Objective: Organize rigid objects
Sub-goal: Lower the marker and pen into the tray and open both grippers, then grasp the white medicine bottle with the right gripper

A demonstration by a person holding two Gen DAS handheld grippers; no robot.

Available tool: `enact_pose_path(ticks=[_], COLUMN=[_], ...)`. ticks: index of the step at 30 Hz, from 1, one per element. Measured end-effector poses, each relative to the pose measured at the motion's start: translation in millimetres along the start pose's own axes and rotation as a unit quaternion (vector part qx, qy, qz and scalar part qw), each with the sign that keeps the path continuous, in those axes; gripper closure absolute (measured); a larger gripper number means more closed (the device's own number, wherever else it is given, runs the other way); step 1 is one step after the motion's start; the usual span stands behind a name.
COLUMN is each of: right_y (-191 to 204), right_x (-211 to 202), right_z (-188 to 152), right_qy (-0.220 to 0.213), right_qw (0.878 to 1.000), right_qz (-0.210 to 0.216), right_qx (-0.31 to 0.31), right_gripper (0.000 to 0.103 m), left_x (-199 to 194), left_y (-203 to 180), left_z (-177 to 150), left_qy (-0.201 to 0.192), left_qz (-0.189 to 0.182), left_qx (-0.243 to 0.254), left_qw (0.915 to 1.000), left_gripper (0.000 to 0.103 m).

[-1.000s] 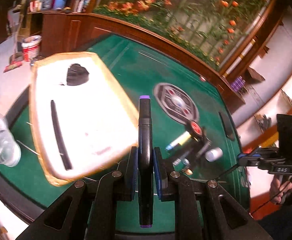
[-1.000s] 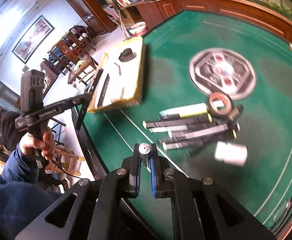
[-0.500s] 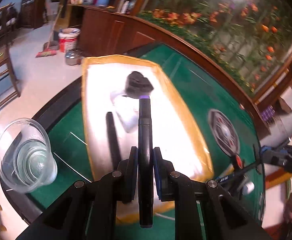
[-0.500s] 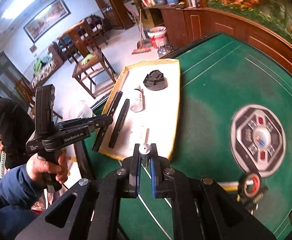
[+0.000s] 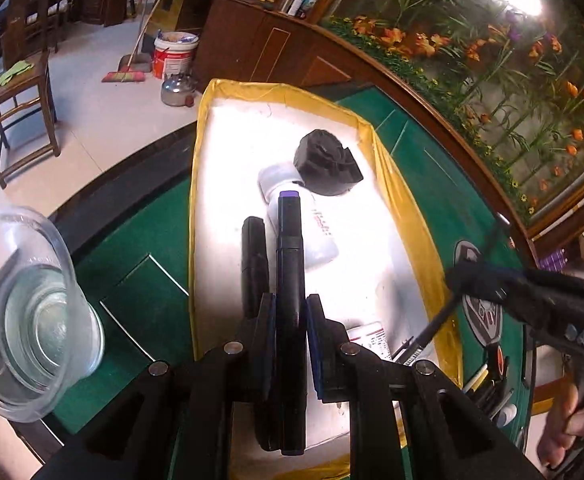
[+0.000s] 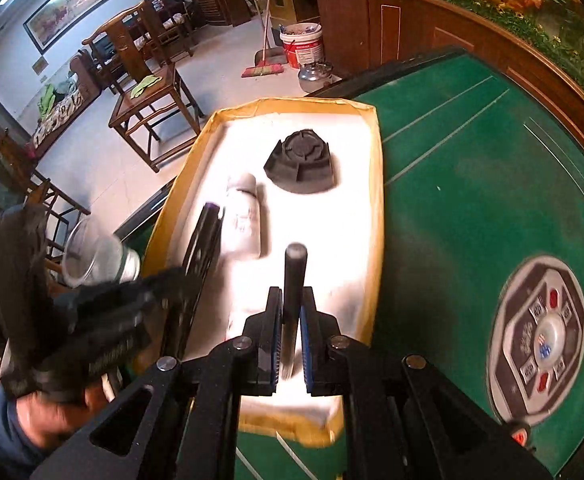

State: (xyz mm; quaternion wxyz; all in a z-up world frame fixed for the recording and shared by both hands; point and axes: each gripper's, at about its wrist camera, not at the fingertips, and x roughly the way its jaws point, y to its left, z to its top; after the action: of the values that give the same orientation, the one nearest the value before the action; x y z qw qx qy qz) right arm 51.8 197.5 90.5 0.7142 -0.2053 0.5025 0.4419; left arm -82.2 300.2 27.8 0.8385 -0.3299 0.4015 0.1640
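I have the left hand-held gripper clamped on a black marker with a purple cap, its jaws closed tight against the barrel, and it hangs over the white tray with the yellow rim on the green desk. The right hand-held gripper is closed on a thinner dark pen, also above the tray, nearer its close end. Inside the tray I see a black marker lying lengthwise just left of the one I carry, a white bottle on its side just beyond my marker's tip, and a black ridged cap touching the bottle's far end. More pens lie on the felt past the tray's right edge. I judge that I am at the placing step for both items, with the loose pile yet to be moved. The main risk is crowding: if I release my marker where it hangs, it could land across the bottle or the lying marker and roll, since all are round. The two hand-held grippers are near each other, so lowering both at once could make them collide or knock an item from its grip. A clear glass of water stands just left of the tray; a wide swing of my left arm on withdrawal could tip it over. The right view is blurred, so I cannot tell how high the pen sits above the tray floor.
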Motion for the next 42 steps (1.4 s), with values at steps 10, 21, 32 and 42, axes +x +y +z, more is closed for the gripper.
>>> enact_pose_path(ticks=[10, 21, 32, 42], right_y=[-14, -36, -104, -185], right_x=[40, 1, -79, -150], right_z=[3, -19, -83, -194], right_qy=[0.007, -0.038, -0.154, -0.153], right_qw=[0.998, 0.991, 0.952, 0.937], right_qz=[0.033, 0.076, 0.156, 0.088], right_qx=[0.051, 0.099, 0.215, 0.3], right_gripper=[0.095, 0.094, 0.086, 0.069], left_x=[3, -18, -42, -23], left_y=[-11, -26, -80, -161], left_z=[-9, -18, -37, -74], left_qy=[-0.005, -0.029, -0.053, -0.001], left_qz=[0.013, 0.025, 0.002, -0.044], left_qx=[0.017, 0.043, 0.111, 0.217], left_qw=[0.9998, 0.9983, 0.9924, 0.9752], left_gripper=[0.088, 0.051, 0.051, 0.052])
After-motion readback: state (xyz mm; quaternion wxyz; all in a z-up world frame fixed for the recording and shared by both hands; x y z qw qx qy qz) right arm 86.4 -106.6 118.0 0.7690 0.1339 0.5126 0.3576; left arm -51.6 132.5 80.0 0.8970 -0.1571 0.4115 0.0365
